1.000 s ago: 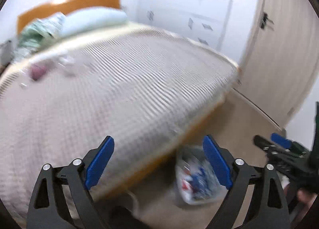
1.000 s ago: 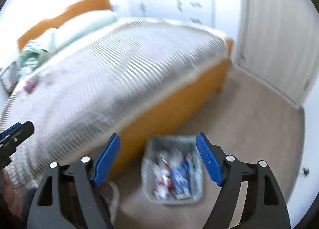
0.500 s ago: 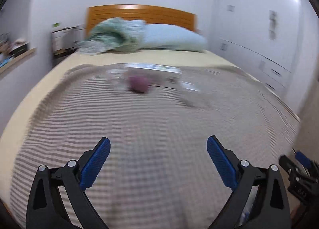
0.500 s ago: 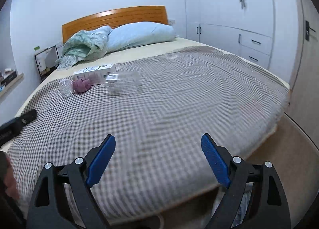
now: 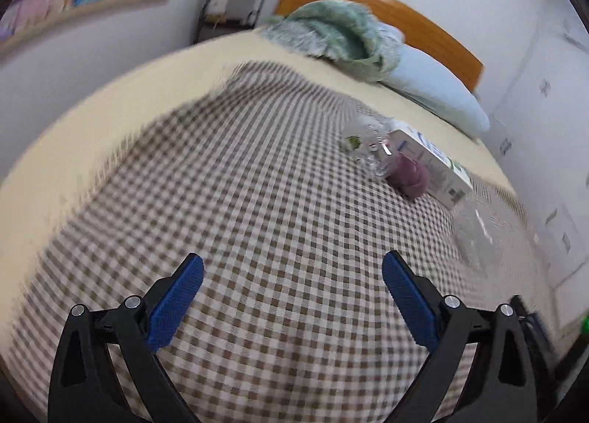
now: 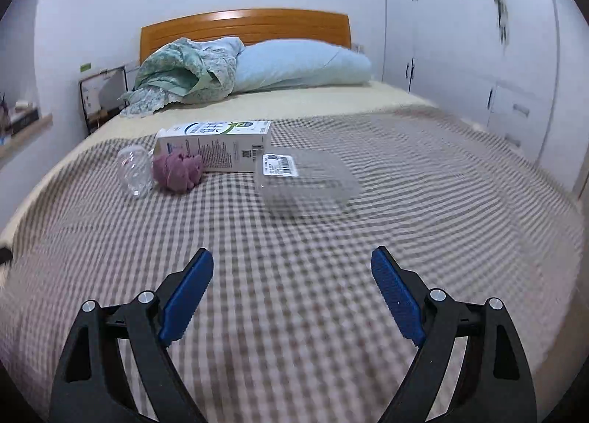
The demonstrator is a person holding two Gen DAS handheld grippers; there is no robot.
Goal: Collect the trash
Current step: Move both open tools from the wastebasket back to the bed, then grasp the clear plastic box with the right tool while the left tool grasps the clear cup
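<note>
Right gripper point(image 6: 292, 268) and left gripper point(image 5: 292, 276) jaws apart, empty. Clear clamshell container point(image 6: 307, 182), centre frame: thin, may slip or crumple.

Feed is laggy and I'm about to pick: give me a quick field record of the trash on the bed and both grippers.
surface: brown-checked bed blanket
item 1: white rectangular carton, lying flat
item 2: clear plastic clamshell box with label, right of the carton's front
item 3: crumpled purple wad, against the carton's front
item 4: small clear plastic cup, on its side, left of the wad
left hand-held gripper: open, empty, above the blanket
right hand-held gripper: open, empty, short of the items
</note>
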